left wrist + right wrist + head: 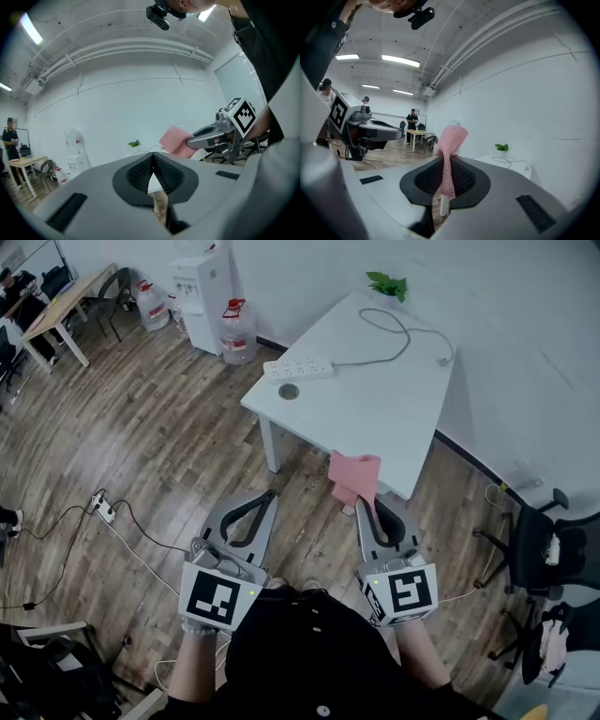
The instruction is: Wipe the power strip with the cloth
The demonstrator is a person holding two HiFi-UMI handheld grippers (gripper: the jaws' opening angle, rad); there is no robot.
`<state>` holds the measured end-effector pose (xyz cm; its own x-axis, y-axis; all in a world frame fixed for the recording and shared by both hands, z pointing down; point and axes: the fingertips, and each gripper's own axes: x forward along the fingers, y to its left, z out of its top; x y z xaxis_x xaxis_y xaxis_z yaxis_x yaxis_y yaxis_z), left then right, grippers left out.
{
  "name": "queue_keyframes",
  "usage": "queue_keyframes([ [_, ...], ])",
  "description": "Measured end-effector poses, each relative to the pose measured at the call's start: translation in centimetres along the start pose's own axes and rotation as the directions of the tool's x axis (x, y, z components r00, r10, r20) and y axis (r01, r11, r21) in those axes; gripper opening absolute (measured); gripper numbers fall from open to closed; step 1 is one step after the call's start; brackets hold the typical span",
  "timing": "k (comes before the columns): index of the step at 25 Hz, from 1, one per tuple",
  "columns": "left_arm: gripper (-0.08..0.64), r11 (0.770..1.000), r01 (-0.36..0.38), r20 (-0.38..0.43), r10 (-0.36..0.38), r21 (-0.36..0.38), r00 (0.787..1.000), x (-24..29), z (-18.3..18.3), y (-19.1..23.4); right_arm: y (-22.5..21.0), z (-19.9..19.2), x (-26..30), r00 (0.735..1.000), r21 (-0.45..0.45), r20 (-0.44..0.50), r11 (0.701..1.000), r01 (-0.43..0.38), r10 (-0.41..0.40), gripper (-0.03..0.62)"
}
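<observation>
A white power strip lies at the near left corner of the white table, its grey cable looping to the back. My right gripper is shut on a pink cloth that sticks up past its tips, just short of the table's front edge. In the right gripper view the cloth stands pinched between the jaws. My left gripper hangs over the floor, left of the table, jaws closed with nothing in them. The left gripper view shows the cloth to the right.
A round cable hole is beside the strip and a small plant at the table's far corner. Water jugs and a dispenser stand by the wall. A floor power strip with cables lies left; office chairs stand right.
</observation>
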<state>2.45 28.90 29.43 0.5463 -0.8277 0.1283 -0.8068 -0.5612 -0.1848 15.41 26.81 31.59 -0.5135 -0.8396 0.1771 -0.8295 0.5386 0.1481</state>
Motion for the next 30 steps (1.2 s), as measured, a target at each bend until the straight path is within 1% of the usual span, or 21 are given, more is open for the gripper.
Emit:
queue_keyframes([
  [9, 0.014, 1.000, 0.010, 0.009, -0.010, -0.003, 1.000, -0.2, 0.0, 0.3, 0.6, 0.1, 0.1, 1.000, -0.019, -0.010, 1.000, 0.003, -0.004, 0.051],
  [14, 0.014, 1.000, 0.014, 0.029, -0.014, -0.003, 0.999, -0.5, 0.1, 1.1, 1.1, 0.6, 0.8, 1.000, -0.018, -0.002, 1.000, 0.012, -0.012, 0.051],
  [16, 0.014, 1.000, 0.016, 0.039, -0.015, -0.015, 0.999, -0.7, 0.2, 1.6, 1.4, 1.1, 0.9, 1.000, -0.022, 0.005, 1.000, 0.016, -0.015, 0.051],
  [18, 0.014, 0.999, 0.018, 0.047, -0.016, -0.047, 0.999, -1.1, 0.3, 2.0, 1.7, 1.4, 1.0, 1.000, -0.026, 0.011, 0.999, 0.019, -0.018, 0.051],
  [20, 0.014, 0.998, 0.019, 0.053, -0.016, -0.068, 0.998, -1.3, 0.2, 2.6, 2.0, 1.5, 1.2, 1.000, -0.033, 0.010, 0.999, 0.026, -0.026, 0.051],
  [30, 0.014, 0.998, 0.035, 0.056, -0.032, -0.061, 0.998, -2.7, -0.6, 4.9, 3.4, 1.8, 1.8, 0.996, -0.042, 0.007, 0.996, 0.084, -0.084, 0.051],
])
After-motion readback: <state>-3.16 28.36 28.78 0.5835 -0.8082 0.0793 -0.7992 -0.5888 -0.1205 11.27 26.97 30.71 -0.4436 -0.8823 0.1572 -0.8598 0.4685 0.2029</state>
